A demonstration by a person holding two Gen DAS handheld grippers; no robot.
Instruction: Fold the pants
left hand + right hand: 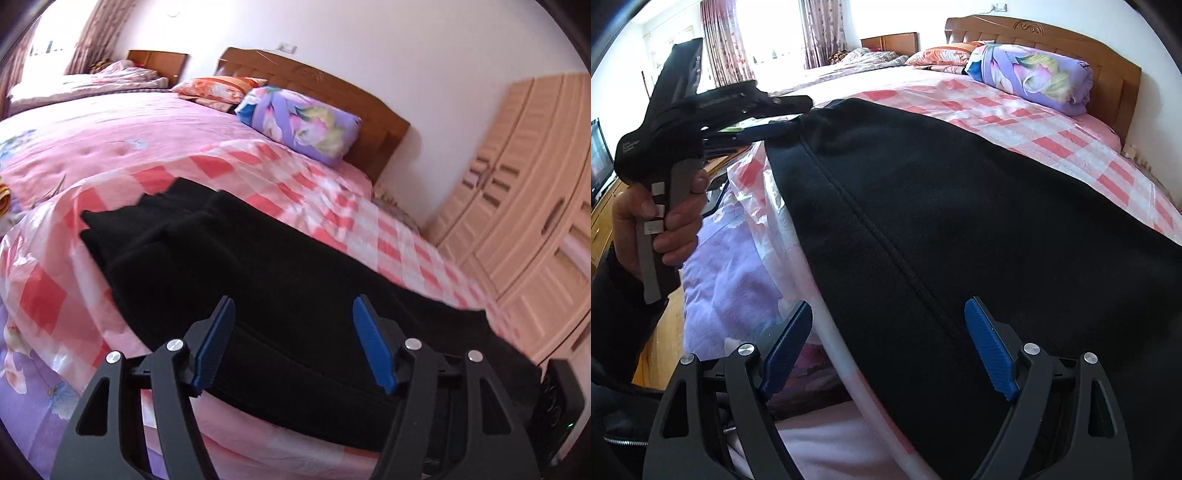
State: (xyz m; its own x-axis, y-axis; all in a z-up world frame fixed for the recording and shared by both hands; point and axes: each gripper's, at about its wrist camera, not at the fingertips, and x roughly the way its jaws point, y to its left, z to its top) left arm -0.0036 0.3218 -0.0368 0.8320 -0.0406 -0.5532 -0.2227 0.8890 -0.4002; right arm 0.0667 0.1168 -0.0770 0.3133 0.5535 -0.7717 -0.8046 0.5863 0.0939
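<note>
Black pants (258, 258) lie flat on a pink checked sheet (229, 162) on the bed. In the left wrist view one end reaches far left and the other runs off under my left gripper (294, 306). That gripper hovers over the near edge, open, with nothing pressed between its blue pads. In the right wrist view the pants (960, 203) fill the middle, a seam running diagonally. My right gripper (889, 306) stands open above their near edge. The left gripper (764, 131), held by a hand (676, 221), sits at the pants' far left corner.
A purple floral pillow (299, 125) and an orange one (218, 88) lie by the wooden headboard (314, 85). A pale wardrobe (535, 221) stands at the right. A purple blanket (731, 258) hangs over the bed's near side, above a wooden floor (661, 350).
</note>
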